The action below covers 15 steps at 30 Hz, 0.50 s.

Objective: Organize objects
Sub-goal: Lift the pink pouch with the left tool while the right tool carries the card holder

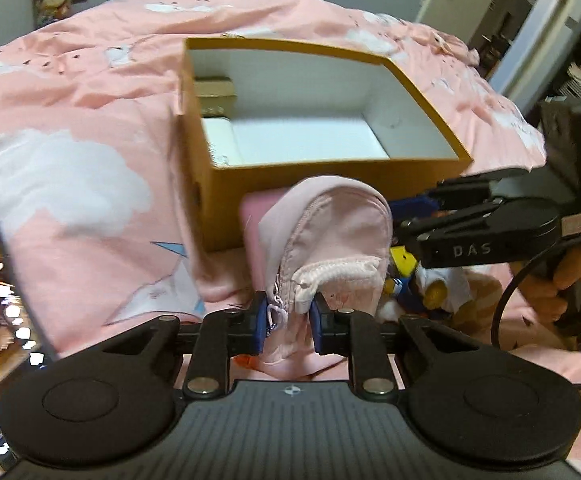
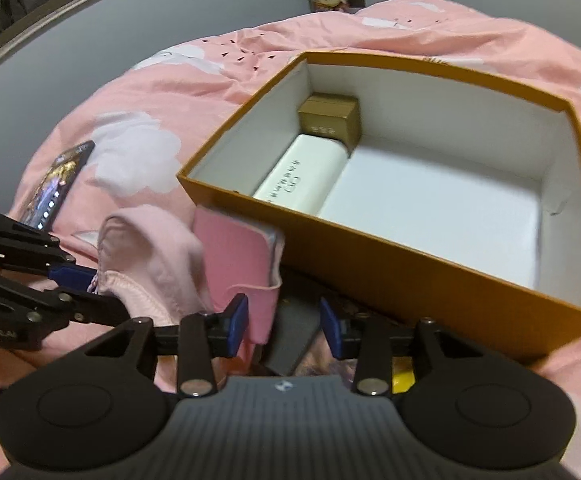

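Observation:
My left gripper (image 1: 289,317) is shut on a pale pink zippered pouch (image 1: 326,236), held just in front of the orange box (image 1: 330,184). The pouch also shows in the right wrist view (image 2: 150,256), with the left gripper's fingers (image 2: 70,276) clamped on it. The open orange box (image 2: 430,268) holds a small gold box (image 2: 330,118) and a white oblong case (image 2: 306,172) at its left end. My right gripper (image 2: 284,326) is open and empty above a pink notebook (image 2: 238,260) and a dark flat item (image 2: 294,332).
A phone (image 2: 56,186) with a lit screen lies on the pink bedspread (image 1: 70,120), left of the box. Plush toys and a yellow item (image 1: 404,260) lie under the right gripper (image 1: 450,224). A doorway is at the far right.

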{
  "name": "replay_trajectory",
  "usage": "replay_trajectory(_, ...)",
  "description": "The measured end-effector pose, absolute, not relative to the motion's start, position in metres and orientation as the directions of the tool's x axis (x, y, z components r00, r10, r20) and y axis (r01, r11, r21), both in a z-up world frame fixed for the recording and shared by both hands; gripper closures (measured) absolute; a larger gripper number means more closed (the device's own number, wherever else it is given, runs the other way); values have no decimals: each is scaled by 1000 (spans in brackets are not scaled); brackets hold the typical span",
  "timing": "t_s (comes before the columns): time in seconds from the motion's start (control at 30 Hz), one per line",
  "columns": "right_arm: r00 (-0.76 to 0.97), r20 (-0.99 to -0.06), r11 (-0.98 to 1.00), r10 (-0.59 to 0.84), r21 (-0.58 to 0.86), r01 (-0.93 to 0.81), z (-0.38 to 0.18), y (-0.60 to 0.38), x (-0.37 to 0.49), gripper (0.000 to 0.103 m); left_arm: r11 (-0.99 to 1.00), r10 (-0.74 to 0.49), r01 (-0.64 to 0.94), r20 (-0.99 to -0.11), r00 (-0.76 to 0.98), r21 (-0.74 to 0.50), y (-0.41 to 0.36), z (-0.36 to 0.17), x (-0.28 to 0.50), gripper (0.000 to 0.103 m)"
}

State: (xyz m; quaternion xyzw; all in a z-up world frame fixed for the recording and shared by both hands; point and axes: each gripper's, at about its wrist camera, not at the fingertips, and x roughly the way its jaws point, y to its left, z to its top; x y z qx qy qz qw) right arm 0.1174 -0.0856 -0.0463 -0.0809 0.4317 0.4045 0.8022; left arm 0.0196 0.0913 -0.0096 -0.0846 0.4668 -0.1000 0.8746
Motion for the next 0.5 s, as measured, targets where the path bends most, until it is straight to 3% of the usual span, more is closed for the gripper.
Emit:
replay_trajectory(0.1, 238, -767, 652, 596, 289, -701, -55, -76, 125, 48, 978, -196, 55, -810, 552, -199, 97, -5, 21, 80)
replay_trajectory(0.23, 155, -780, 663, 606, 387, -641, -69, -68, 135, 49, 977, -171, -5, -806, 566, -211, 112, 0, 22, 80)
replay_trajectory(0.4, 140, -787, 655, 601, 384, -650, -72, -54, 130, 62, 973, -136, -77, -813, 566, -217, 120, -1, 26, 80)
replay_trajectory(0.5, 126, -807, 662, 576, 371, -652, -77, -45, 131, 63, 974, -128, -83, -816, 563, -210, 122, -3, 28, 80)
